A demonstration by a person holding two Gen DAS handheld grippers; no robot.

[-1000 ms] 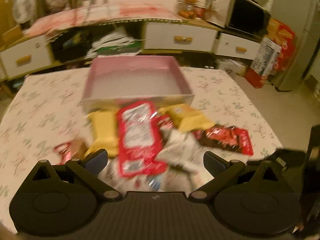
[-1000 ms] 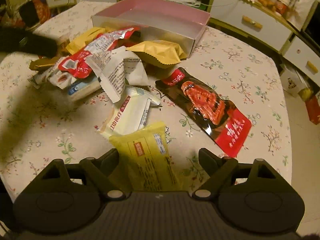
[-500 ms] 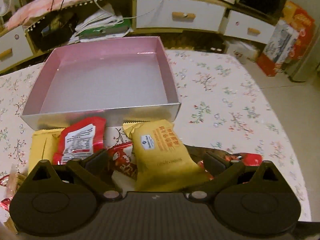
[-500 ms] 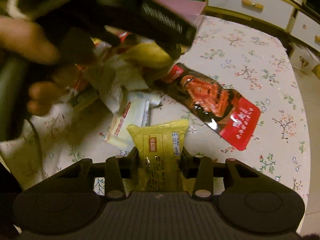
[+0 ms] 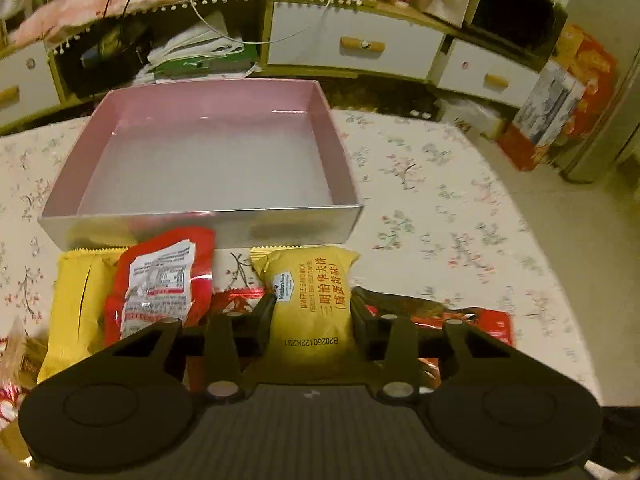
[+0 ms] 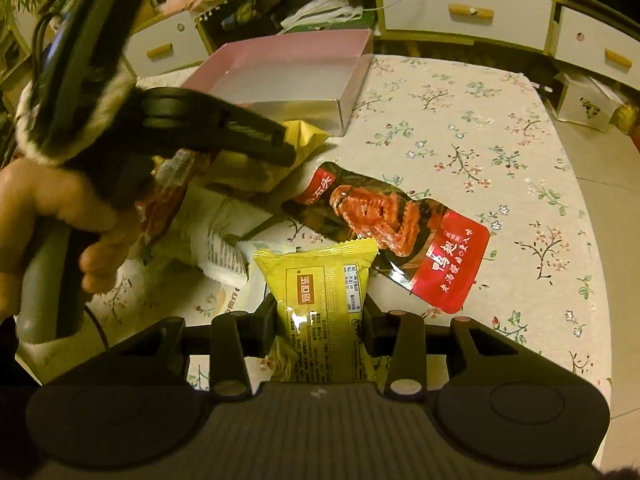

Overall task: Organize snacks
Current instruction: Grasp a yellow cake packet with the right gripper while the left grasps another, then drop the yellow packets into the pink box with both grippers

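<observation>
Left hand-held gripper point(image 5: 311, 308) clamps waffle packet point(image 5: 310, 300); right hand-held gripper point(image 6: 320, 312) clamps yellow packet point(image 6: 322, 284).

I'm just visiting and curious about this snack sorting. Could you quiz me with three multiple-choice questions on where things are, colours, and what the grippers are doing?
1. Where does the pink box sit relative to the snack pile?
A. behind it
B. on top of it
C. on the floor

2. What colour is the pack in the right gripper?
A. blue
B. yellow
C. white

3. What state is the left gripper in?
A. wide open
B. out of view
C. shut on a waffle sandwich pack

Answers: A, the box lies beyond the snacks; B, yellow wrapper; C, fingers press its sides.
</observation>
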